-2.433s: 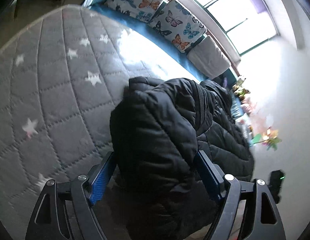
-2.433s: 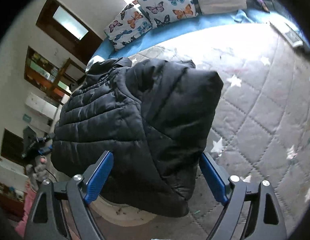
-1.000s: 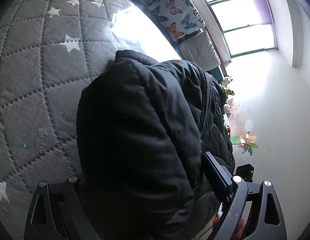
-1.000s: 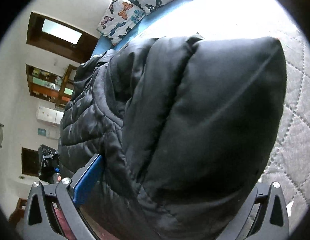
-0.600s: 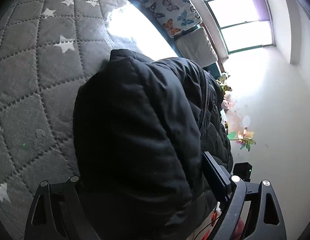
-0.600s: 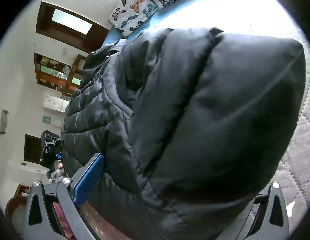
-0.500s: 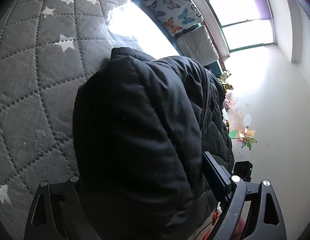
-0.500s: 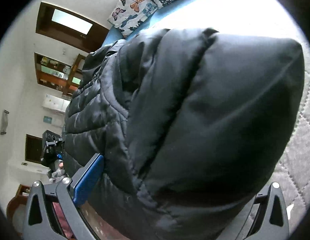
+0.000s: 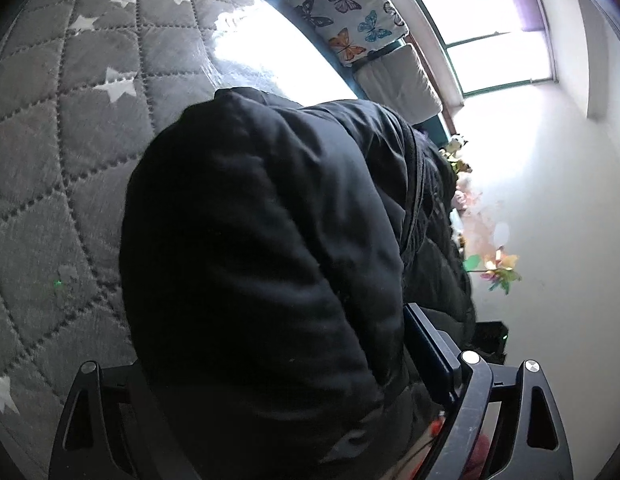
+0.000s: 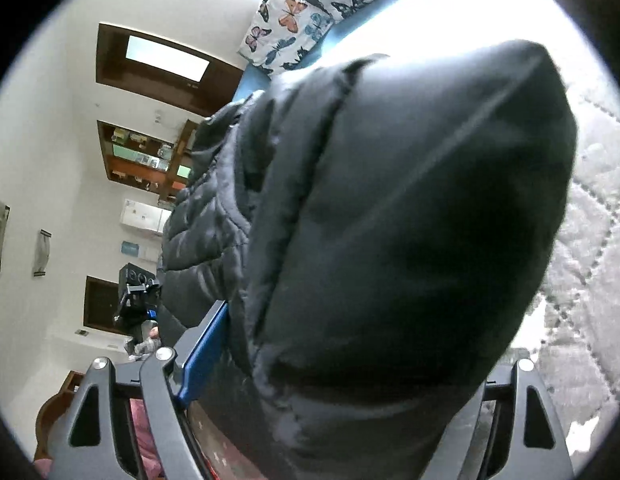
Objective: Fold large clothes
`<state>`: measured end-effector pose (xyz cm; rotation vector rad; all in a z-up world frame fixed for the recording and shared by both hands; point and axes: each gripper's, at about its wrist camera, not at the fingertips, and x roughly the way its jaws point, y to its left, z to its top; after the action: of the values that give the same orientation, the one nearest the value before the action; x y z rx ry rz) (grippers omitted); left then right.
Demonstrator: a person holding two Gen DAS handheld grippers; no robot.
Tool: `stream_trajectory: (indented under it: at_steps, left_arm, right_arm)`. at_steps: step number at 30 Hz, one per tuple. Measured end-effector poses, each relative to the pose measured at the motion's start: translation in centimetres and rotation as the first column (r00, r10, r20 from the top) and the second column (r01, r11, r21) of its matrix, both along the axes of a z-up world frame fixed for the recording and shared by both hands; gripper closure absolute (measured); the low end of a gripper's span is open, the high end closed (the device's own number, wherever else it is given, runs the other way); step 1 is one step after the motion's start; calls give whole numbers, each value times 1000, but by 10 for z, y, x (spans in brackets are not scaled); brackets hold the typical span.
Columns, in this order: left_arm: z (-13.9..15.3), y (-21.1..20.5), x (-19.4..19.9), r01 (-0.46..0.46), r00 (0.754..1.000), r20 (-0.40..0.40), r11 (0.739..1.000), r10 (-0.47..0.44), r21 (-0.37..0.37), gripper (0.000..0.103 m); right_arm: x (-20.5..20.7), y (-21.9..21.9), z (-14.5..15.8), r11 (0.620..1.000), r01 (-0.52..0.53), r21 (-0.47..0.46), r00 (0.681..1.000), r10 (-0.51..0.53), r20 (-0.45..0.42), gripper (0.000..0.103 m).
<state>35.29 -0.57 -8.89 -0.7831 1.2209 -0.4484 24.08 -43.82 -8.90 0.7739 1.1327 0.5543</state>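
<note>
Left wrist view: a black puffer jacket (image 9: 262,248) fills the centre, bunched between the fingers of the left gripper (image 9: 278,364). The right finger with its blue pad (image 9: 428,344) presses against the fabric; the left finger is hidden behind the bulk. The jaws stand wide, and the jacket is wedged between them. Whether they actually clamp it cannot be told from this view.

Right wrist view: the same jacket (image 10: 410,216) bulges towards the lens between the fingers of the right gripper (image 10: 346,364). Its left blue pad (image 10: 204,350) touches the quilted side of the garment; the other finger is covered. Jaws wide, grip likewise not determinable.

The jacket sits over a grey quilted bedspread with white stars (image 9: 70,128). Butterfly-print pillows (image 9: 342,12) and a plain white pillow (image 9: 402,80) lie at the far edge of the bed, below a bright window (image 9: 482,28)
</note>
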Motion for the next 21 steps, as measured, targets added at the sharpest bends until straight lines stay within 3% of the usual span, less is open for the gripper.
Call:
stream_trajectory:
  at_steps: [3,5,7,10,16,21]
  left_arm:
    - [3,-3,1,-14,1000,-5,1000,14,19,15]
    - [13,-7,-2,-26,999,21,998,25,51,24]
    - [29,-12,-6,-35,997,67,995,28,93,32]
    - [49,-20,-13,-47,993,111,993,35,106,42]
    - [93,-61,-17,9,982,184,994,-28,105,49]
    - [113,-134,-3,100,972,206,992,-115,83,50]
  right_arm:
    - [-4,2,4,1000,12,5,1000,-12,9,14]
    - [-11,3,12,1000,27,-2,999,-27,34,24]
    - [-19,4,24,999,35,-16,997,-34,65,39]
    - [-31,12,47,997,44,-69,992,-36,122,48]
    - [-57,1,92,987,77,-138,974,-45,224,52]
    - [-79,-35,123,971,142,-193,958,-86,272,53]
